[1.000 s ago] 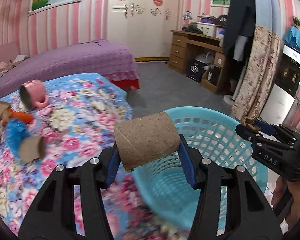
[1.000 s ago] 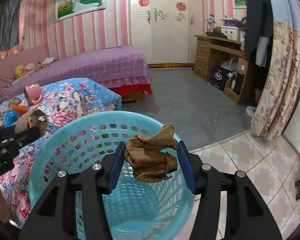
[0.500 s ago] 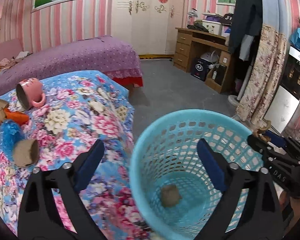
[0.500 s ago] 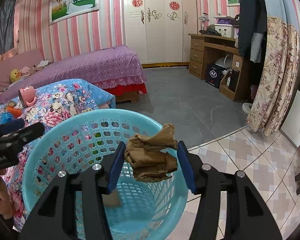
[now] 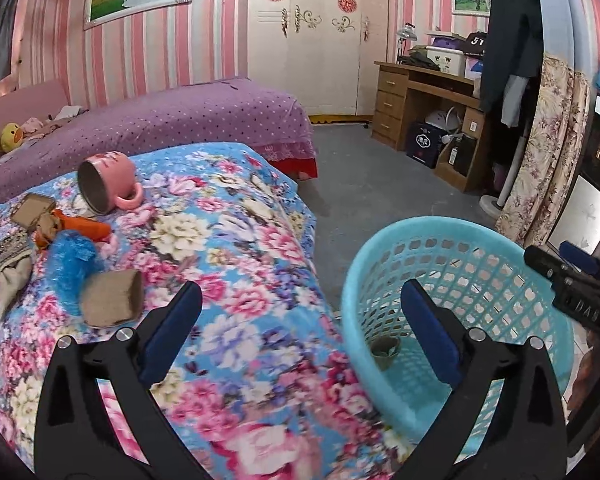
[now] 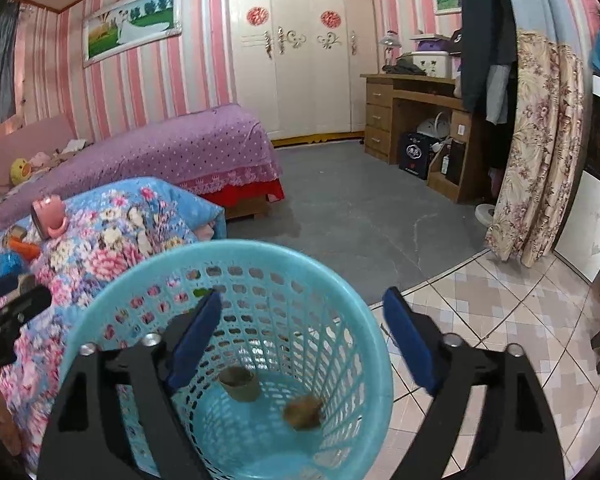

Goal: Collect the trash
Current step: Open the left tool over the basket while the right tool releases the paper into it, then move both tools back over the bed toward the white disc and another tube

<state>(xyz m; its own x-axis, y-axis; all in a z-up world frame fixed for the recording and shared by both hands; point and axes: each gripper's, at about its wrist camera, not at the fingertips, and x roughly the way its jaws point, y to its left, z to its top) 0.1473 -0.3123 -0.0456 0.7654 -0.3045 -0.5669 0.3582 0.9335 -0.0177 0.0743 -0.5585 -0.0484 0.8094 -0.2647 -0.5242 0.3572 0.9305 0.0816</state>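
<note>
A light blue plastic basket [image 5: 380,256] [image 6: 340,284] stands on the floor beside the flowered bed. A cardboard tube [image 6: 239,382] [image 5: 384,352] and a crumpled brown wad [image 6: 302,412] lie at its bottom. My right gripper [image 6: 302,340] is open and empty right above the basket. My left gripper [image 5: 300,320] is open and empty over the bed's edge, left of the basket. More trash lies on the bed: a second cardboard tube [image 5: 112,298], a blue crinkled wrapper [image 5: 70,264], an orange wrapper [image 5: 82,226] and a small brown box [image 5: 32,211].
A pink mug [image 5: 108,186] lies on its side on the flowered bedspread [image 5: 236,240]. A purple bed [image 5: 160,120] stands behind, a wooden desk [image 5: 424,96] and a floral curtain [image 5: 540,152] to the right. Grey floor [image 6: 360,216] and tiles [image 6: 500,308] surround the basket.
My left gripper opened and dropped its cardboard tube into the basket, then swung left over the bed. My right gripper opened and dropped the brown wad into the basket.
</note>
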